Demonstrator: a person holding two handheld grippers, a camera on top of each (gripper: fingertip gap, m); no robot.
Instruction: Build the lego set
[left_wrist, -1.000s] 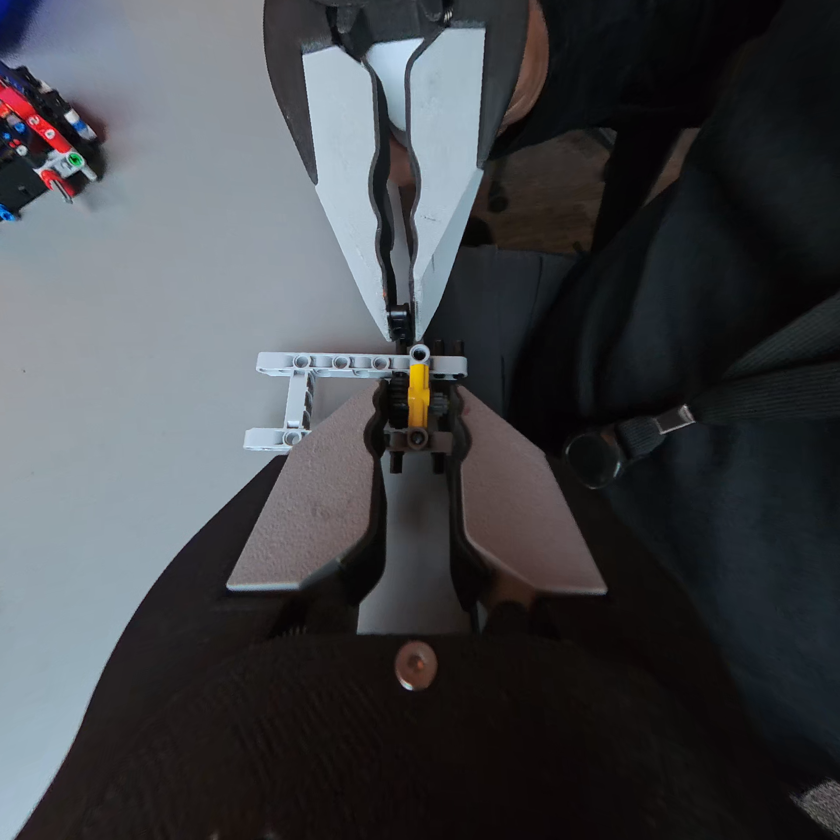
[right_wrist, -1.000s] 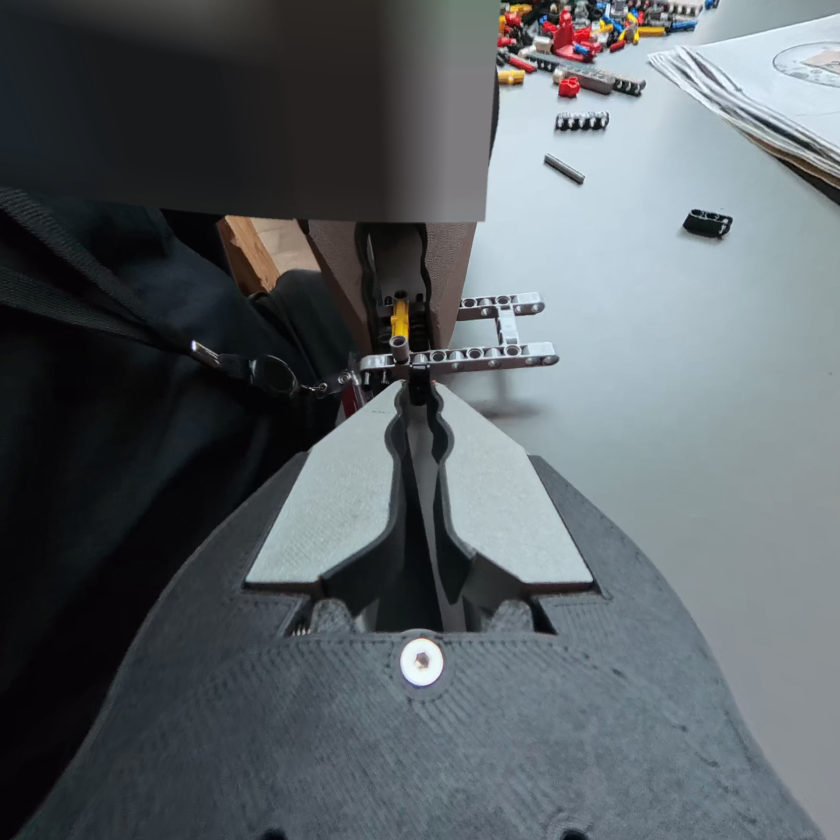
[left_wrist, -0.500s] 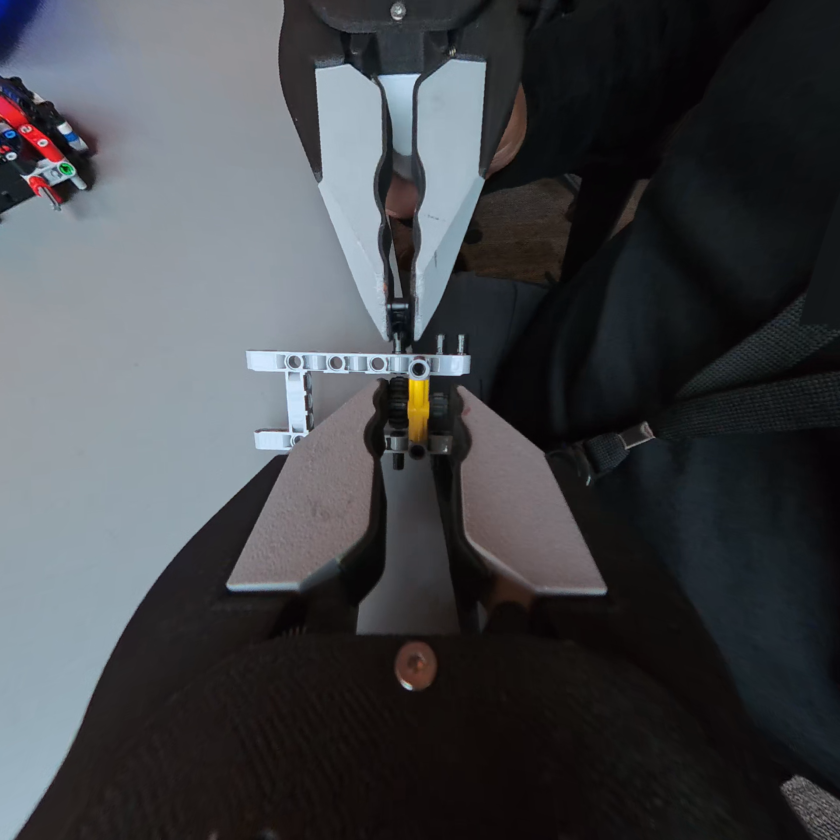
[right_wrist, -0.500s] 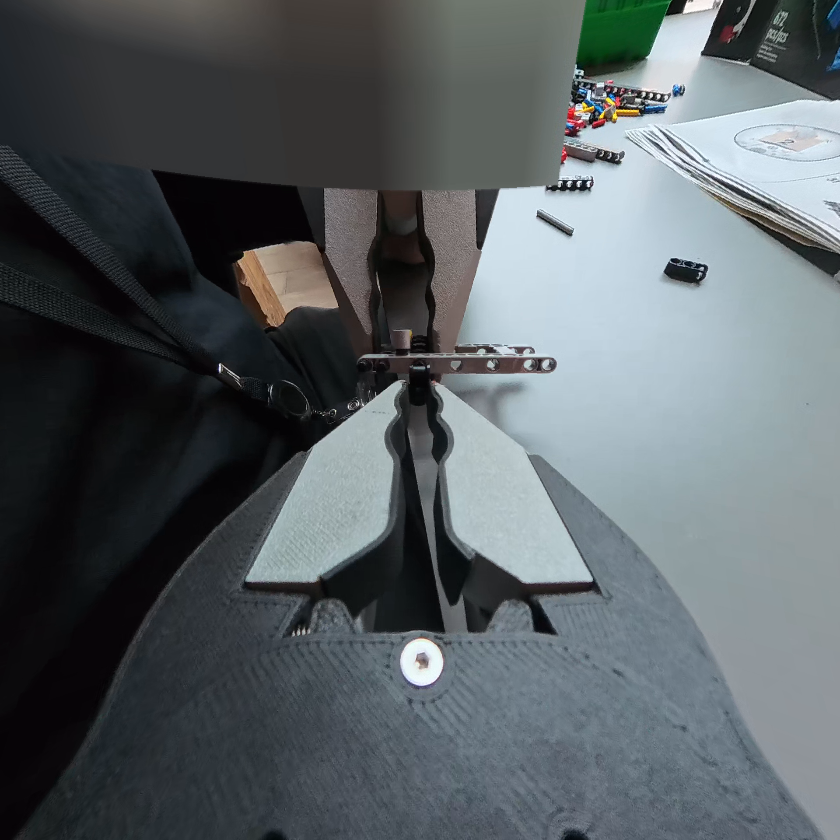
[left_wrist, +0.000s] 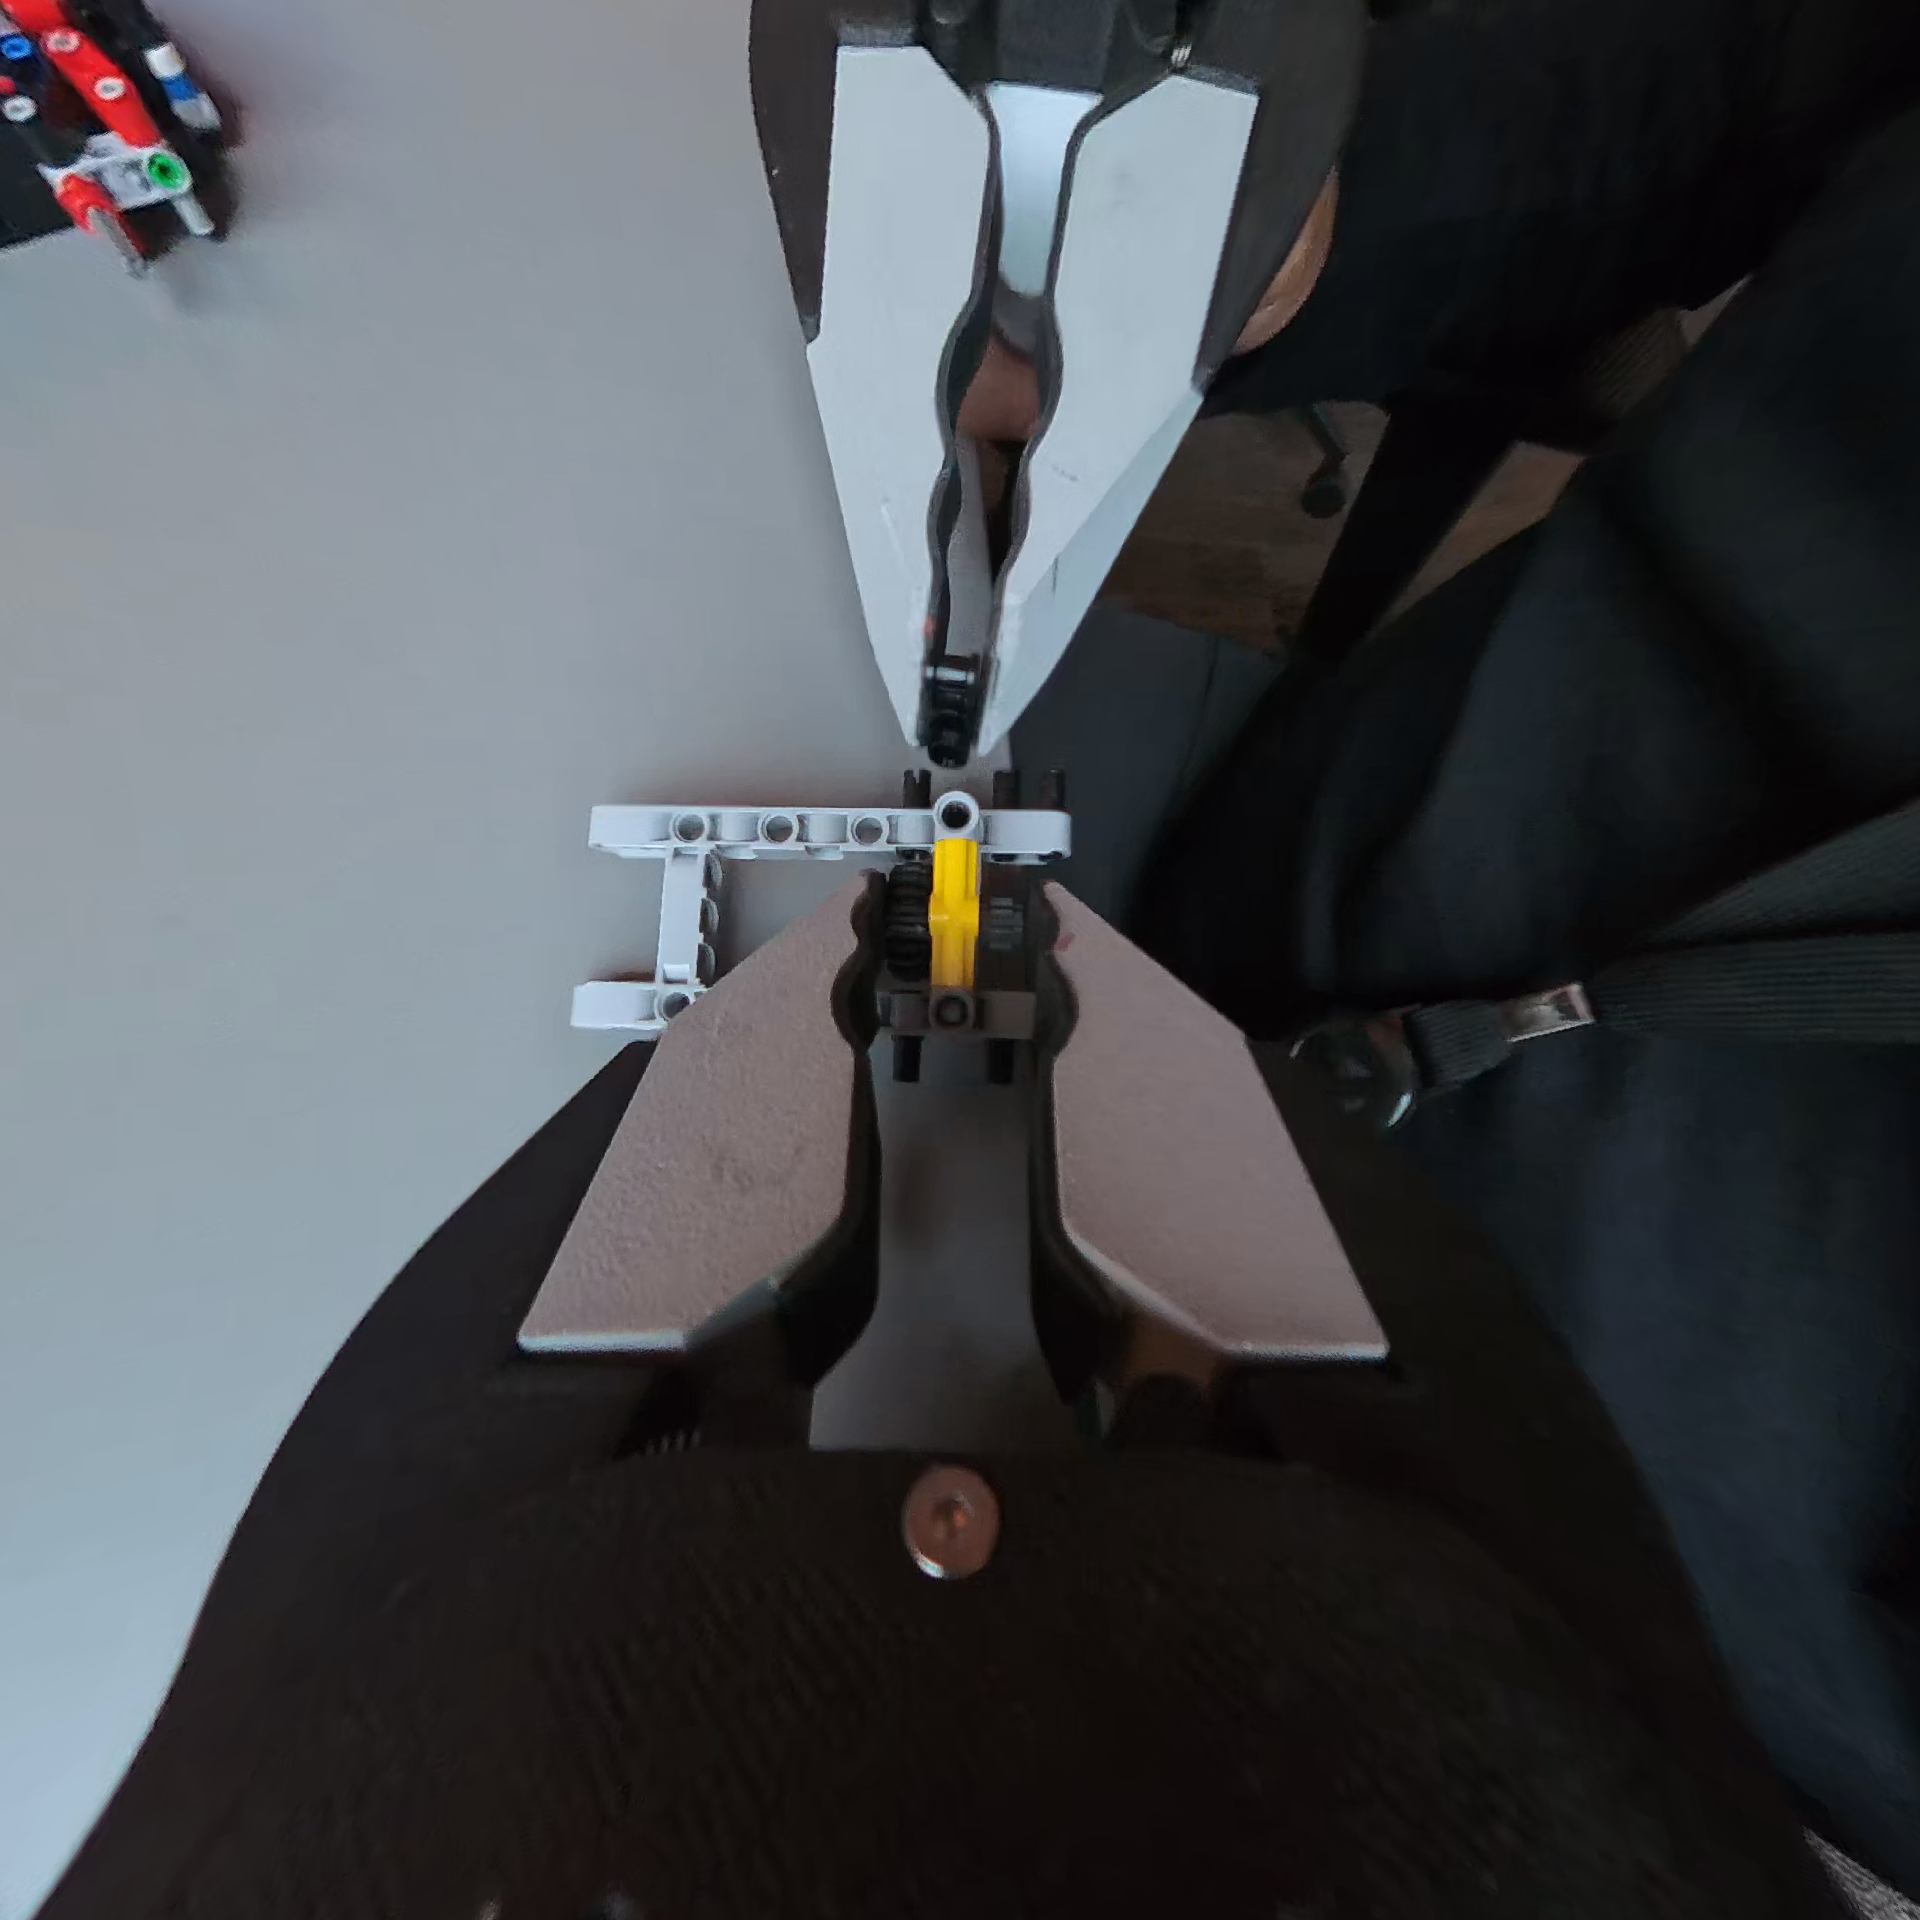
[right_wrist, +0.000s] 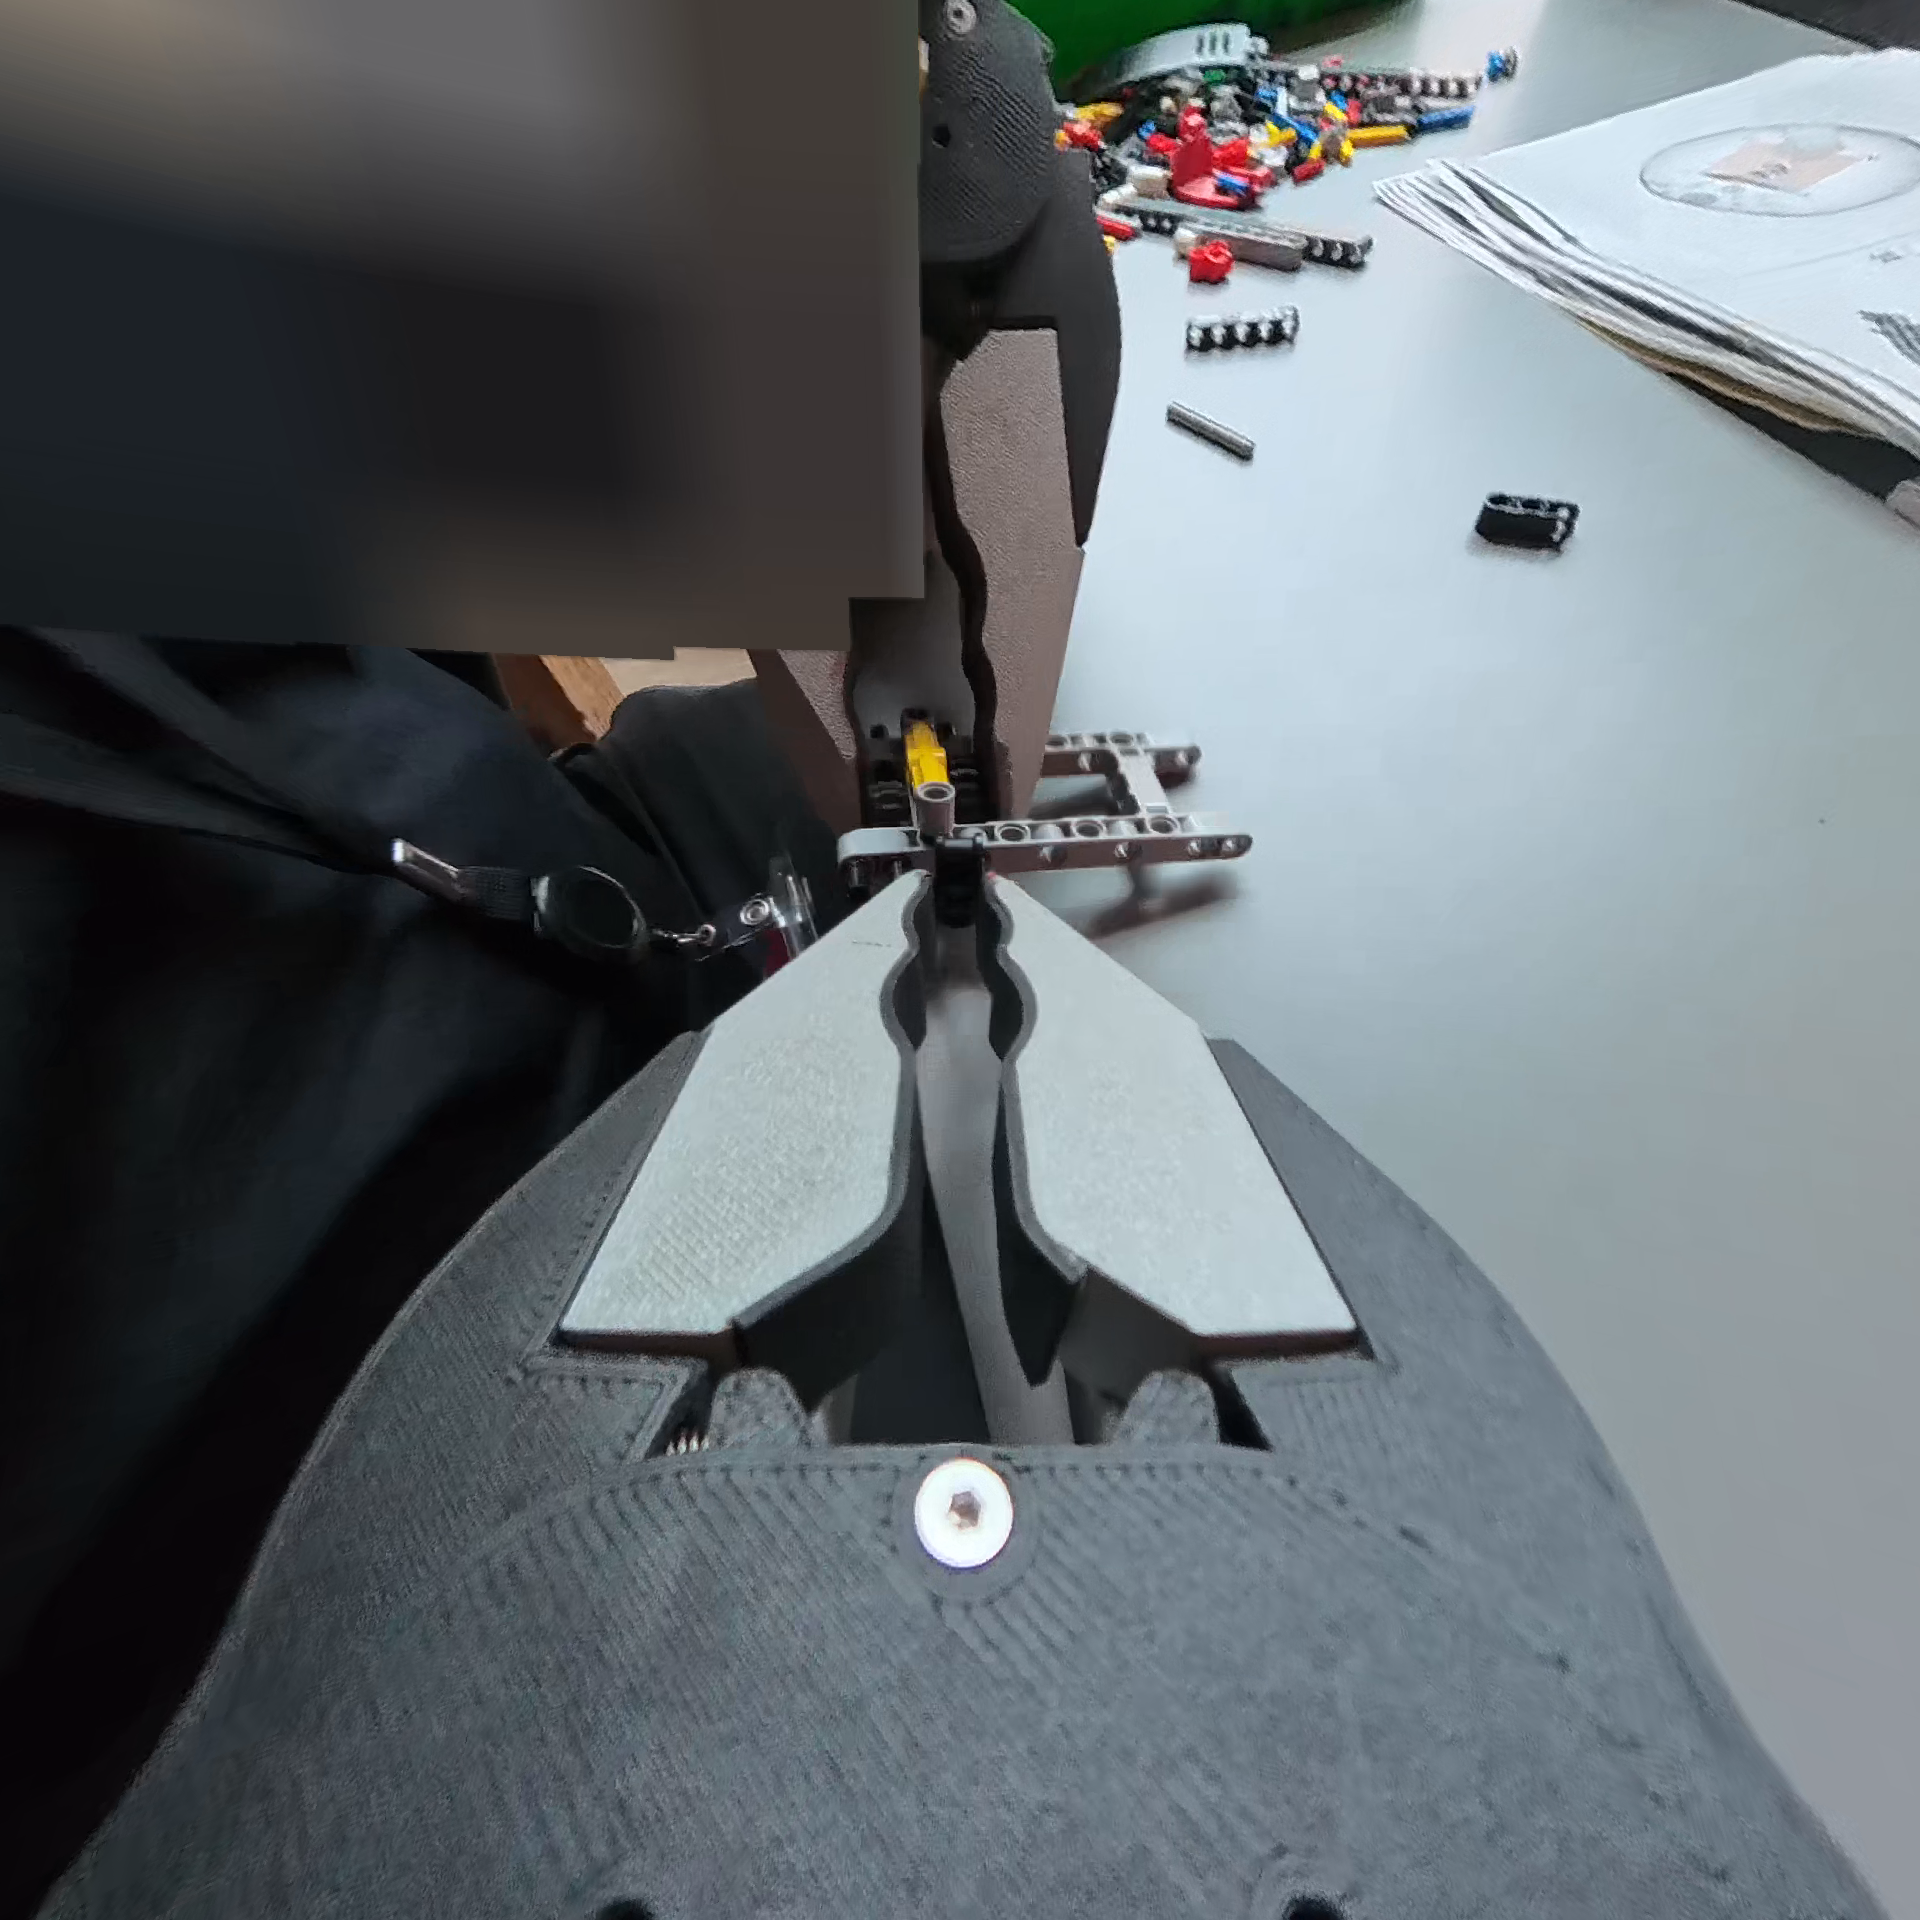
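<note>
A: Left wrist view. The left gripper (left_wrist: 951, 940) is clamped on a small lego assembly (left_wrist: 831, 904): a yellow piece (left_wrist: 953, 912) with a black gear (left_wrist: 906, 920) beside it sits between the fingertips, and a light grey frame (left_wrist: 727, 831) sticks out to the left over the grey table (left_wrist: 364, 623).

B: And opposite?

A: The right gripper (left_wrist: 951, 717) points down at it, jaws pinched on a black pin (left_wrist: 948, 701), just above the frame's long beam, close to it. A partly built red and black model (left_wrist: 104, 145) lies at the far left corner.

B: Right wrist view?

A: The right gripper (right_wrist: 958, 899) holds the black pin (right_wrist: 958, 868) at its tips, touching the grey beam (right_wrist: 1091, 836). The left gripper (right_wrist: 925, 769) grips the yellow part behind. Loose bricks (right_wrist: 1247, 135), a dark axle (right_wrist: 1210, 429), a black link (right_wrist: 1527, 516) and booklets (right_wrist: 1683, 229) lie farther back.
</note>
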